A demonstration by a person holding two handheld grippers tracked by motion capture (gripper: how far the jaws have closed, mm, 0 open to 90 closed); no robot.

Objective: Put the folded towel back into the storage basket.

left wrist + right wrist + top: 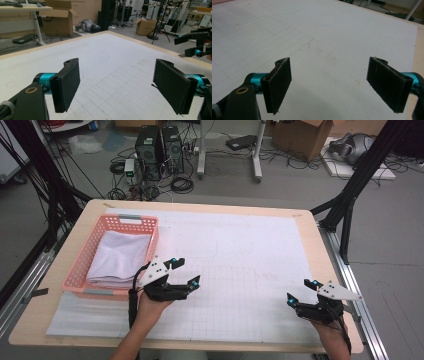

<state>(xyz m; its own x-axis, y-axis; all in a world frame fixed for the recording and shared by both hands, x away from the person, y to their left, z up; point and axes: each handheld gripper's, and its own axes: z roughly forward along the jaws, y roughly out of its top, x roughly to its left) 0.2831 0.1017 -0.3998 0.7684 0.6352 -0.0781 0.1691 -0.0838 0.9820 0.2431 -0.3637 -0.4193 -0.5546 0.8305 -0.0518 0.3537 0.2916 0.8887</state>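
Where the table's near left quarter meets the salmon-pink basket point(85, 265), the left gripper point(186, 271) hovers just off the basket's near right corner, released, its two black jaws spread wide with nothing between them. Seen from above, the folded white towel point(120, 257) lies inside the basket at about ten o'clock from that gripper, close by but apart from it. The towel's lower layers and far edge are masked by the basket's latticed wall, so I cannot say how many folds it has.

Looking along the left gripper point(116, 86) from its own camera, the pads face each other over bare gridded mat point(120, 57); the basket falls outside that frame, and the gripper body is cut off at the bottom edge. At two o'clock, part of the right gripper point(193, 43) pokes in, cropped by the frame.

Over at the table's near right corner, roughly three o'clock from the left one and well apart from it, the right gripper point(301, 291) is likewise released and holds nothing. Its hand point(330, 330) is cut off by the bottom of the high view. From its own camera, the right gripper point(328, 86) has the jaws splayed over the mat, where a faint brownish stain point(329, 57) shows; what made it is too smeared to tell.
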